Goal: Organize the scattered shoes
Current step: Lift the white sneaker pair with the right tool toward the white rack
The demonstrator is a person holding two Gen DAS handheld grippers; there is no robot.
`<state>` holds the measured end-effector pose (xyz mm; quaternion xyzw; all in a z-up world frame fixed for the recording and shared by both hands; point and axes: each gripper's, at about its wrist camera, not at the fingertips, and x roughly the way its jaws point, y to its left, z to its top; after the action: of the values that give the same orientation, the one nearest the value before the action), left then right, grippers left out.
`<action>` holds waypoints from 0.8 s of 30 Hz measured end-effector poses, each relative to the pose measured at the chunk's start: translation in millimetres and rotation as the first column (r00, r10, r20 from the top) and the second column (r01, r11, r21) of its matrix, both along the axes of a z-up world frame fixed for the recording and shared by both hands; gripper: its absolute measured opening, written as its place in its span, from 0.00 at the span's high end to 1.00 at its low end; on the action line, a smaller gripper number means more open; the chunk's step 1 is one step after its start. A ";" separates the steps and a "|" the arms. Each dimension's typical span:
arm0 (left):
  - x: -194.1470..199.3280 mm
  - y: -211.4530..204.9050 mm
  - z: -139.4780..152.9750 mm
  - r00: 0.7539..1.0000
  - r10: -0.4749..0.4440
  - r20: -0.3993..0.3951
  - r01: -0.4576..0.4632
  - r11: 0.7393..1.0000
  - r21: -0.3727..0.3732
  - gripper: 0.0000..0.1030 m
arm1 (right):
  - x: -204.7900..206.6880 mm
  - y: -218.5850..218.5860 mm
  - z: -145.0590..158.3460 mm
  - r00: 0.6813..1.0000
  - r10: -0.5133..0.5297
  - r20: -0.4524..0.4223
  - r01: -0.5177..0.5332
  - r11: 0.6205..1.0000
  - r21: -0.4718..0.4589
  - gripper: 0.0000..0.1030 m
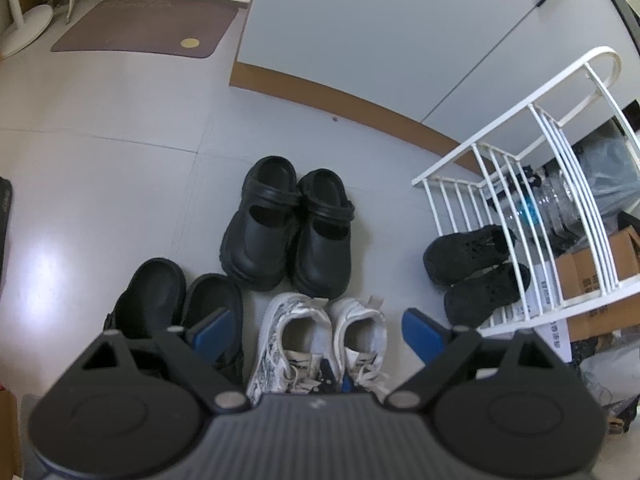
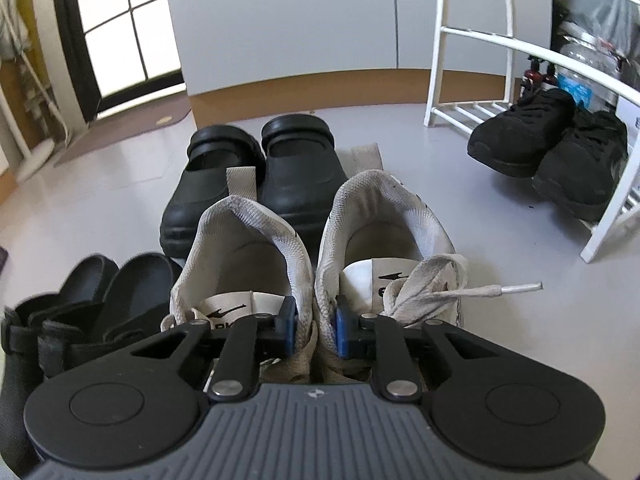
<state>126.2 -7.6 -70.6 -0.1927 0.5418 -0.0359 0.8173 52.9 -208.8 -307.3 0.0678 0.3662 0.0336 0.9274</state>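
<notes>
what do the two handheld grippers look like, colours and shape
Both look alike: the left gripper and right gripper have a ribbed grey body with a small white mark, black linkage arms on silver pivot pins, round black discs at either side, and blue pads on black fingers. No cables or sleeves show.

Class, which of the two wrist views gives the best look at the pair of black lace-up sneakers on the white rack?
The right wrist view: the black lace-up sneakers show side-on, with laces and soles clear on the white slatted rack. The left wrist view shows them from above, dark and partly behind the slats.
</notes>
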 end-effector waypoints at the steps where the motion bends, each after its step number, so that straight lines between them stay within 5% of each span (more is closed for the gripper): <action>1: 0.2 0.3 0.5 1.000 0.003 0.002 -0.003 1.000 -0.002 0.10 | -0.7 -0.5 2.2 1.000 -0.010 0.005 0.010 1.000 0.008 0.80; 16: -1.0 -13.3 17.1 0.996 -0.035 0.083 0.032 0.999 0.038 0.10 | 4.3 -23.9 51.1 0.976 -0.209 0.067 0.196 0.968 0.159 0.80; 24: -6.0 -12.8 24.8 0.993 -0.038 0.111 0.032 0.998 0.051 0.10 | 19.4 -46.8 85.8 0.945 -0.307 0.117 0.288 0.945 0.153 0.81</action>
<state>120.2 -20.4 -45.8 -0.1607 0.4991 -0.0475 0.8502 72.3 -255.6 -221.5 0.1820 0.2830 -0.0778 0.9385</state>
